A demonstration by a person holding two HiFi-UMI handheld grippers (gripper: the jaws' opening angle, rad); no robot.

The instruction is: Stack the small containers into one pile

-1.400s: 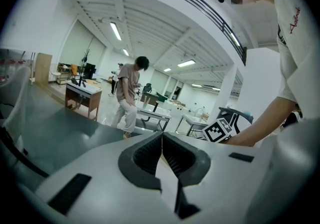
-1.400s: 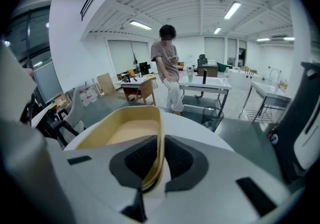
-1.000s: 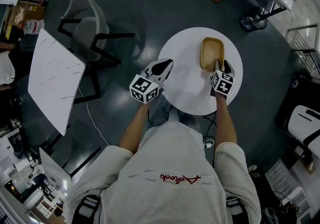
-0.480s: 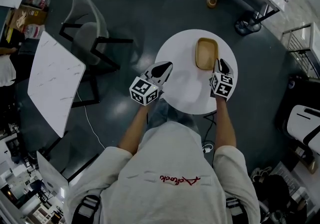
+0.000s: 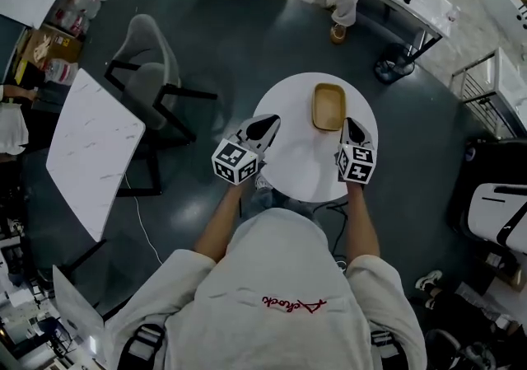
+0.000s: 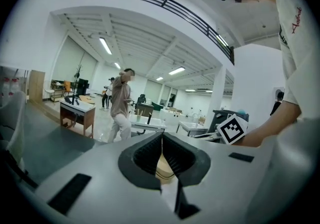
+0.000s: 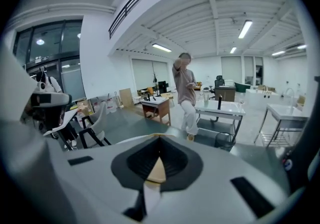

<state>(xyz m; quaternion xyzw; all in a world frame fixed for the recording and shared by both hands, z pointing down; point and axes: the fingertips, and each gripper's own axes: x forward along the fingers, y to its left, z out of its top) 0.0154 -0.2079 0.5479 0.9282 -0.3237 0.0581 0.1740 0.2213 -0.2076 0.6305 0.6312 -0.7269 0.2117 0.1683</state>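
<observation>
Head view shows the tan oval wooden container (image 5: pixel 328 106) on the round white table (image 5: pixel 300 170), upper centre of the frame. The left gripper (image 5: pixel 267 122) is clenched and empty. The right gripper (image 5: pixel 352 124), just below the container, has just been closing its jaws, with nothing between them.

Just ahead of the jaws, the container (image 5: pixel 328 106) is a plain tan with no pattern. Under the jaws, the round desk (image 5: pixel 296 169) is flat white, and the floor (image 5: pixel 230 39) around it is dark blue-grey. Well left of the jaws, a chair (image 5: pixel 148 70) is grey on black legs, and a second table (image 5: pixel 90 142) is white with faint grey veining. Behind the jaws, the shirt (image 5: pixel 288 269) is pale grey with red lettering.
</observation>
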